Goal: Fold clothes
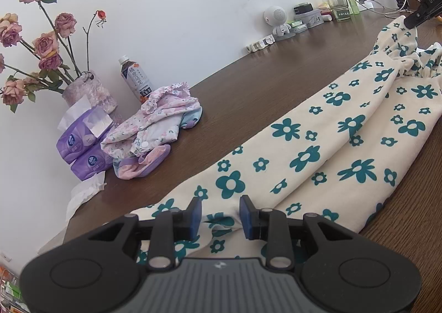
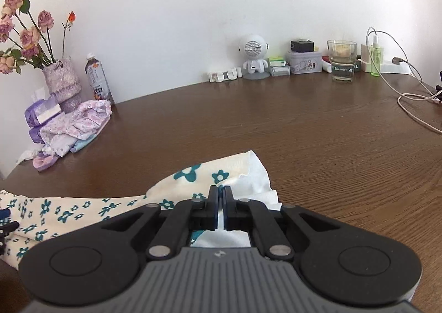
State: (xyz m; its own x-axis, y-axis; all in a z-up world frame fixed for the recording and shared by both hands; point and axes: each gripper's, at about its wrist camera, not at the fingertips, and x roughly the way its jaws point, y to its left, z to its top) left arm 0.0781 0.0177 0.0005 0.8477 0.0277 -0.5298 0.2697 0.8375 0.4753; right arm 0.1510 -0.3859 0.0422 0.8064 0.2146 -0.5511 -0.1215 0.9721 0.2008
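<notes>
Cream cotton printed with teal flowers filled the bottom of both views: a pair of trousers (image 1: 331, 147) lay stretched along the wooden table (image 2: 317, 133), legs side by side. At the lower centre of the left view, the left gripper (image 1: 220, 216) hung over the hem end, its blue-padded fingers apart with cloth between them but not pinched. At the lower centre of the right view, the right gripper (image 2: 220, 203) was clamped tight on the gathered waist end, where a white lining showed. The fabric looked light, limp and unlikely to slip; hems and waistband seemed the firmest places to hold. Further back at the left, a heap of small pastel clothes (image 1: 154, 130) sat beside tissue packs (image 1: 80, 147). A vase of roses (image 1: 88, 91) stood against the wall.
</notes>
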